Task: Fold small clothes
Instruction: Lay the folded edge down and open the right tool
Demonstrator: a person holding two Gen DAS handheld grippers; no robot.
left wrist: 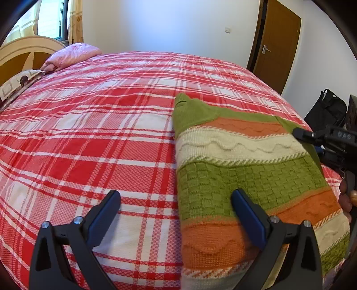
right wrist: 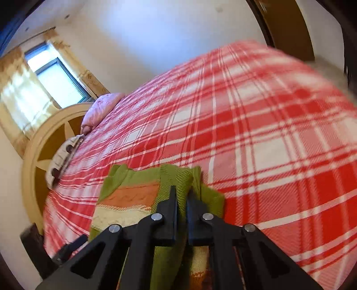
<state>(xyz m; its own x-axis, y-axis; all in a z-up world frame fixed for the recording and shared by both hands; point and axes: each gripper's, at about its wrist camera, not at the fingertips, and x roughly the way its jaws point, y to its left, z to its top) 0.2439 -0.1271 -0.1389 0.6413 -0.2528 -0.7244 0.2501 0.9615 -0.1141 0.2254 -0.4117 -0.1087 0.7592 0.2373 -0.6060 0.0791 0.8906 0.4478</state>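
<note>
The left tongs are nearest, low in the left view, spread wide and holding nothing. One finger hangs over the bed cover, the other over the sweater.

The bed is the biggest thing here. Its red and white check cover is flat and mostly bare, so there is lots of room to fold. The sweater lies on the near right part of the bed. It is a thick knit with green, orange and cream bands. It looks soft and floppy, not heavy, and it will not break. It will bend where you lift it and sag in the middle. The knit is bumpy, so it should not slip much.

The right tongs are pressed together, pinching a green edge of the sweater at its far right side, and the green part bunches up there. An edge or corner like this looks like a good place to hold. The left tongs could take the near edge, right under them.

A door and a window are far off. A pink pillow lies at the head of the bed, well away. A black bag sits past the right side. Nothing seems to be in the way.
</note>
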